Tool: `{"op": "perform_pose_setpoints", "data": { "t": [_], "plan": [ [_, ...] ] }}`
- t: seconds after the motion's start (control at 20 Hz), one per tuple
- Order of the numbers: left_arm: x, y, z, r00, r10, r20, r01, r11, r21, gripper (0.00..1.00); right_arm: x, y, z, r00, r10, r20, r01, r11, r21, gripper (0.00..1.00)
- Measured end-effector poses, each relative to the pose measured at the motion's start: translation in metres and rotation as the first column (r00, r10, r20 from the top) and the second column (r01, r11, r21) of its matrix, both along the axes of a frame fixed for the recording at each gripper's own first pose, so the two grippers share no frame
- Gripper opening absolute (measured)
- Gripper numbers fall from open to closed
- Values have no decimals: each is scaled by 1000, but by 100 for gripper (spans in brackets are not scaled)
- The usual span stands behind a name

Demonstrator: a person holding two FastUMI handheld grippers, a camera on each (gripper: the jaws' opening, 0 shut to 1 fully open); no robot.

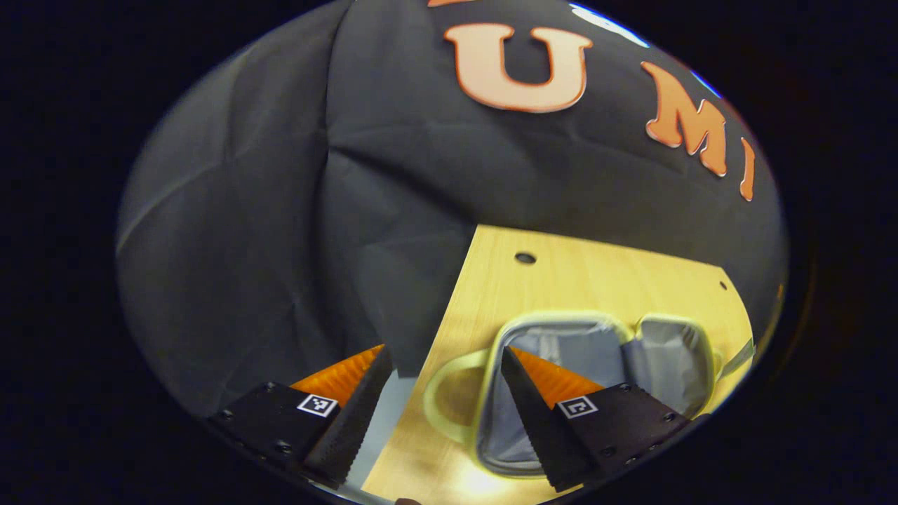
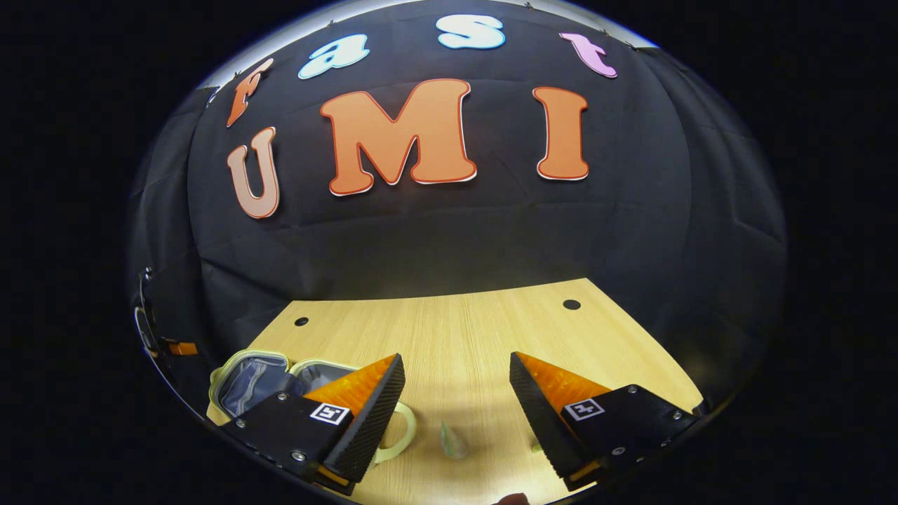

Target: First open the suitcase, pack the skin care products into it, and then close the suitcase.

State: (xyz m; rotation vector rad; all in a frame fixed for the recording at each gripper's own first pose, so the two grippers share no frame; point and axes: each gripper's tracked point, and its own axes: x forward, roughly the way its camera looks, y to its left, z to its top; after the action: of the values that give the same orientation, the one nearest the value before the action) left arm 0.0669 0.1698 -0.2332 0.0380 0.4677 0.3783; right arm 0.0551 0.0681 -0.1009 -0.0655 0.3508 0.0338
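From my left claw (image 1: 443, 414), fingers spread wide and holding nothing, I look down on the small pale-green suitcase with grey fabric lining (image 1: 561, 372), lying open in two halves flat on the light wooden bench (image 1: 596, 273), its loop handle toward the bench's near edge. My right claw (image 2: 456, 414) is likewise released and empty above the bench (image 2: 449, 330). Between its fingers a small pale, blurred skin care item (image 2: 453, 442) lies on the wood, just beside the suitcase (image 2: 259, 379) handle.
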Motion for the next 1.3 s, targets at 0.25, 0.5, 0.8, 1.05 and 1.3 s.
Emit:
{"op": "perform_pose_setpoints", "data": {
  "t": [0.25,0.5,0.8,1.05,1.3],
  "plan": [
    [24,-147,78,977,-93,190,86,995,44,97,4,-39,3,998,57,-4,-57,998,-32,95],
    [30,-310,90,937,-191,292,189,981,36,98,-5,-82,7,992,123,-14,-123,992,-3,95],
    [56,-484,53,901,-319,292,306,948,92,97,-24,-138,-1,986,161,-42,-162,986,-26,95],
    [76,-584,-39,882,-434,184,423,901,98,97,-38,-181,-16,989,117,-90,-119,993,-16,95],
    [83,-616,-135,885,-464,38,457,881,125,97,-43,-215,-33,987,68,-147,-73,997,-33,95]
  ]
}}
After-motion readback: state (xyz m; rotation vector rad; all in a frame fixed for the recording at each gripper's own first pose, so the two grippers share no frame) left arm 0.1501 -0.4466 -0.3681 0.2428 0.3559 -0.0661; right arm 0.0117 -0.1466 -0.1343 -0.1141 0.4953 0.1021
